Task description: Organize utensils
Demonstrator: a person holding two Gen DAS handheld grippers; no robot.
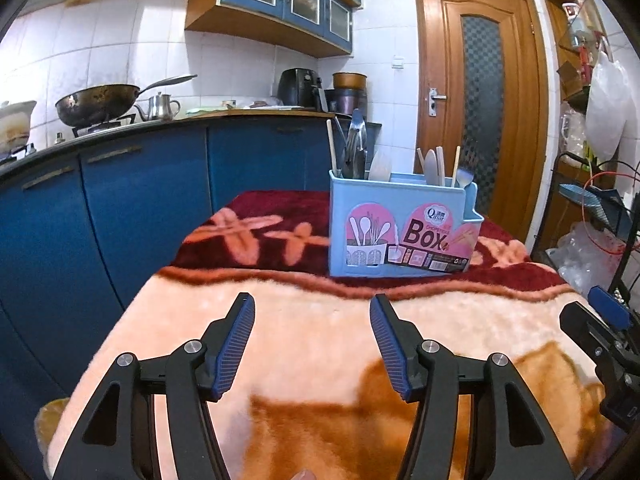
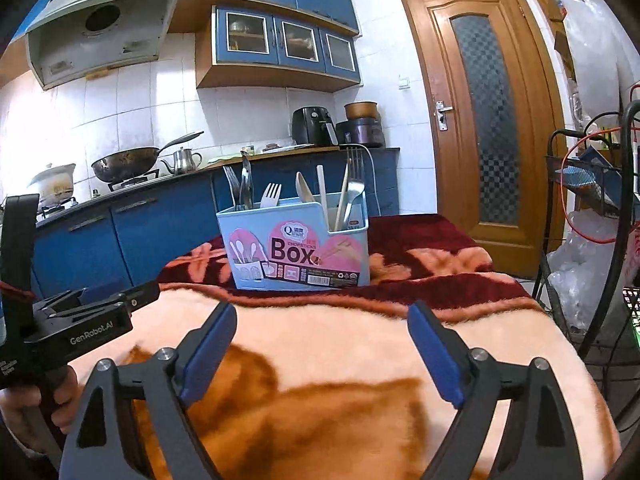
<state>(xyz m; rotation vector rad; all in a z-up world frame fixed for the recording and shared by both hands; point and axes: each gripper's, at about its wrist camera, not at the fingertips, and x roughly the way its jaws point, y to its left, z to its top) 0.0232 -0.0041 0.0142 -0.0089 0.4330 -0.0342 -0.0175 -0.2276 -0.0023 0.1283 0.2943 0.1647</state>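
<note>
Bare blanket (image 1: 320, 320) spreads across the near bench, giving open passage up to the utensil box (image 1: 400, 236) at the far middle. Utensils (image 2: 320, 196) stick up above its rim. A wire rack (image 2: 592, 184) crowds the right side.

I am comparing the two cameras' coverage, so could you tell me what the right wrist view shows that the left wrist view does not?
Only the right wrist view shows the range hood and the hand holding the left gripper. Only the left wrist view shows the left gripper's open fingers head-on. Both show the blue utensil box standing on the blanket, the wok, the wooden door, and the right gripper, open and empty.
</note>
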